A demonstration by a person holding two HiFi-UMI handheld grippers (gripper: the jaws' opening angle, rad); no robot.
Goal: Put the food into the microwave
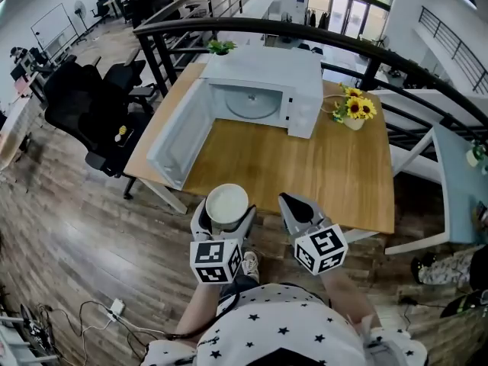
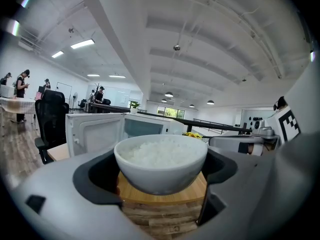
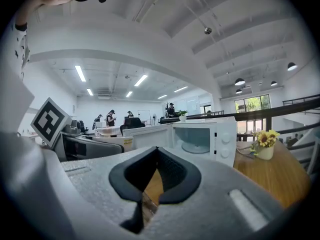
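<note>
A white bowl of rice (image 1: 227, 203) sits between the jaws of my left gripper (image 1: 226, 210), which is shut on it just off the near edge of the wooden table (image 1: 305, 178). In the left gripper view the bowl (image 2: 161, 164) fills the gap between the dark pads (image 2: 95, 176). The white microwave (image 1: 268, 78) stands at the table's far side, its door (image 1: 178, 139) swung open to the left and its glass turntable (image 1: 250, 104) bare. My right gripper (image 1: 296, 207) hangs beside the left one, shut and holding nothing (image 3: 149, 181).
A vase of sunflowers (image 1: 354, 110) stands right of the microwave. Black office chairs (image 1: 91, 105) crowd the table's left side. A dark curved railing (image 1: 320, 36) runs behind the microwave. A white bench (image 1: 450, 189) is at the right, and cables (image 1: 114, 311) lie on the wood floor.
</note>
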